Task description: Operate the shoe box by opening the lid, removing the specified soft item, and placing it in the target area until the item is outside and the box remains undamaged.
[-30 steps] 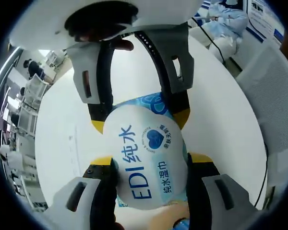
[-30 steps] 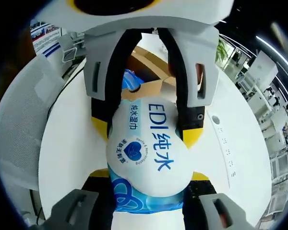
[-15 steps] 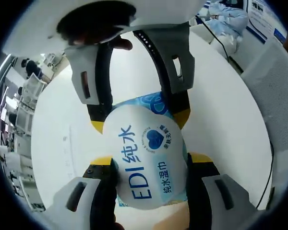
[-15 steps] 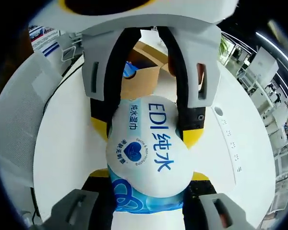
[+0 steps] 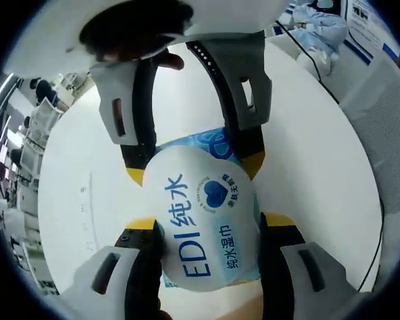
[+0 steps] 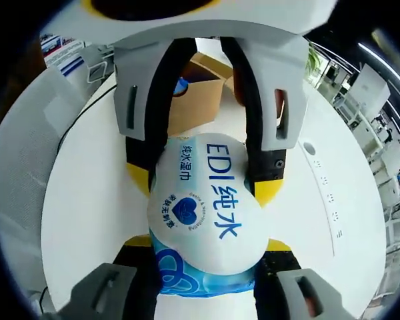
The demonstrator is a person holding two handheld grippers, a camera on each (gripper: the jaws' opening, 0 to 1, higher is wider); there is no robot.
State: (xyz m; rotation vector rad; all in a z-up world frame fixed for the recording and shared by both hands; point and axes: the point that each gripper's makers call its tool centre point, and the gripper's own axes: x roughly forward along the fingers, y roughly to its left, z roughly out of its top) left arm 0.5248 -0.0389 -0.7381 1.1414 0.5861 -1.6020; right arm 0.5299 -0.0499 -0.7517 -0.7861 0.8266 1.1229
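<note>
Wet-wipe pack (image 5: 203,223): clenched end to end by left gripper (image 5: 207,230) and right gripper (image 6: 207,250) fingers above white worktop (image 6: 87,200), clear of shoe box (image 6: 193,93). Risk: uneven release, pack dropping askew.

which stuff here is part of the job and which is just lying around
Part of the job:
- wet wipes pack, held between both grippers
- left gripper
- right gripper
- cardboard shoe box

Just lying about:
- white table
- cable
- mesh chair back

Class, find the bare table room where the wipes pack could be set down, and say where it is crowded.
Bare white table lies on both sides of the wipes pack. It is crowded behind, toward the cardboard shoe box, and at the right edge by a strip of buttons.
</note>
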